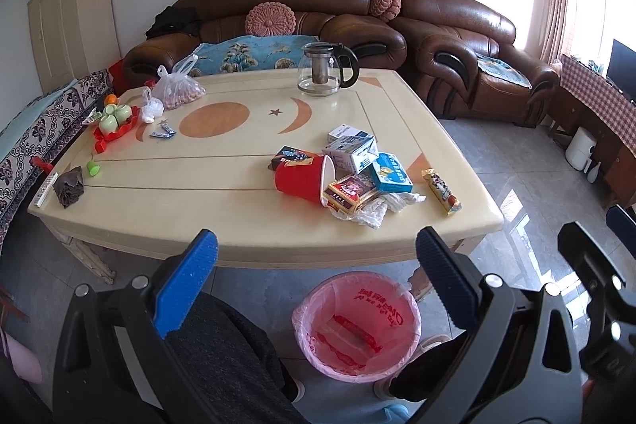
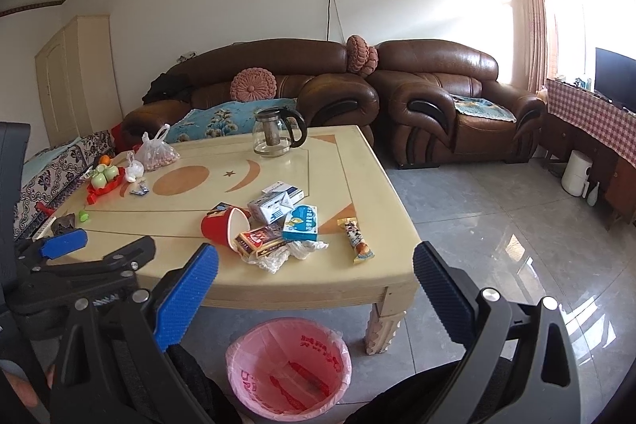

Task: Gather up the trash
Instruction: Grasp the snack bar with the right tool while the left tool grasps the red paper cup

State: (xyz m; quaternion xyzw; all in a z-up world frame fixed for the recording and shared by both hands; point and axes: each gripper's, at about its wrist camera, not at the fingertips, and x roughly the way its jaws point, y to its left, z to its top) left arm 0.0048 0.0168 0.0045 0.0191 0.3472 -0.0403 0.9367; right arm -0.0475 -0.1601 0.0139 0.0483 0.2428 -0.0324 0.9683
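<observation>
I have both grippers held back from the cream wooden surface (image 1: 254, 209), above my lap. My left gripper (image 1: 316, 245) is spread wide with nothing between its blue ribbed pads, and my right gripper (image 2: 316, 257) is just as wide open and empty.

The trash sits in a cluster near the front right corner of the surface. A red paper cup (image 1: 304, 179) lies on its side, mouth toward me and to the right. A red and gold cigarette pack (image 1: 349, 193) touches its rim, resting on a crumpled white tissue (image 1: 381, 207). Just behind are a white and blue carton (image 1: 353, 150) and a light blue flat box (image 1: 391, 173). A yellow snack-bar wrapper (image 1: 441, 190) lies a little apart to the right.

On the floor below the front edge, between my knees, stands a round bin lined with a pink plastic bag (image 2: 288, 368).

At the far side of the surface stands a glass teapot with a black handle (image 1: 326, 70).
</observation>
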